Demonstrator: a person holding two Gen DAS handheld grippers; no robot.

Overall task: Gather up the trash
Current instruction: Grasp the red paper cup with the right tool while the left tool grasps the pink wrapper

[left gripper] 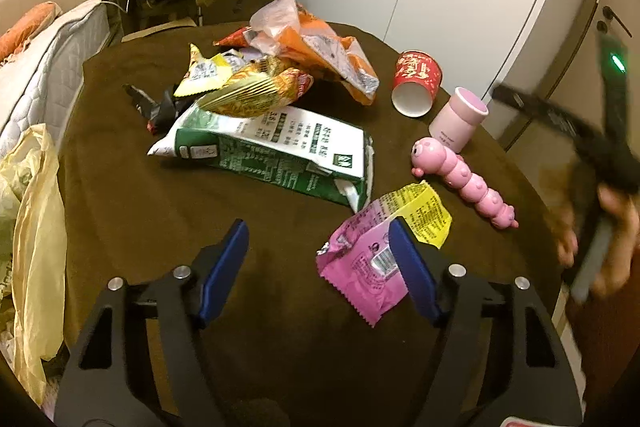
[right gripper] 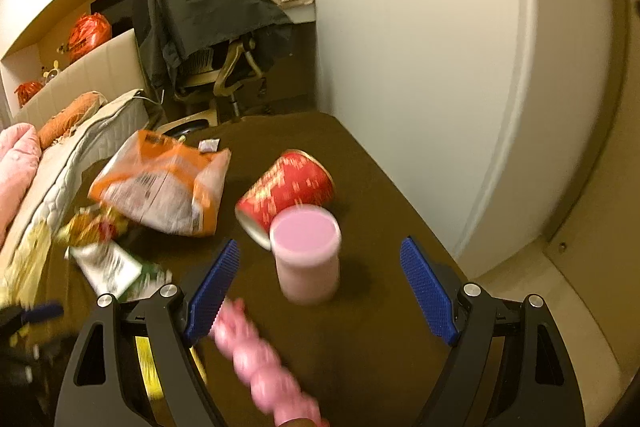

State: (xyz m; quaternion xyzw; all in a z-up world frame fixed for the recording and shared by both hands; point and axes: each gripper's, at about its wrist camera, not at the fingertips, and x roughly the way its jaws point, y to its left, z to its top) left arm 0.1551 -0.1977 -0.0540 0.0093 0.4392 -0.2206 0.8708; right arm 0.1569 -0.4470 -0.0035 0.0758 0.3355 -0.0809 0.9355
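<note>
A pink and yellow wrapper (left gripper: 380,251) lies on the brown table (left gripper: 160,211), just beside the right finger of the left tongs (left gripper: 318,267), which gape wide and hold nothing. Behind it lie a green carton (left gripper: 276,151), crumpled snack bags (left gripper: 312,47) and a tipped red cup (left gripper: 416,83). The right tongs (right gripper: 320,291) are spread apart and empty above a pink cup (right gripper: 306,255) and a pink caterpillar toy (right gripper: 256,359).

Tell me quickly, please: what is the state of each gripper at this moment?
Left gripper: open, holding nothing, above the brown table beside the pink wrapper.
Right gripper: open, holding nothing, facing the pink cup.
</note>
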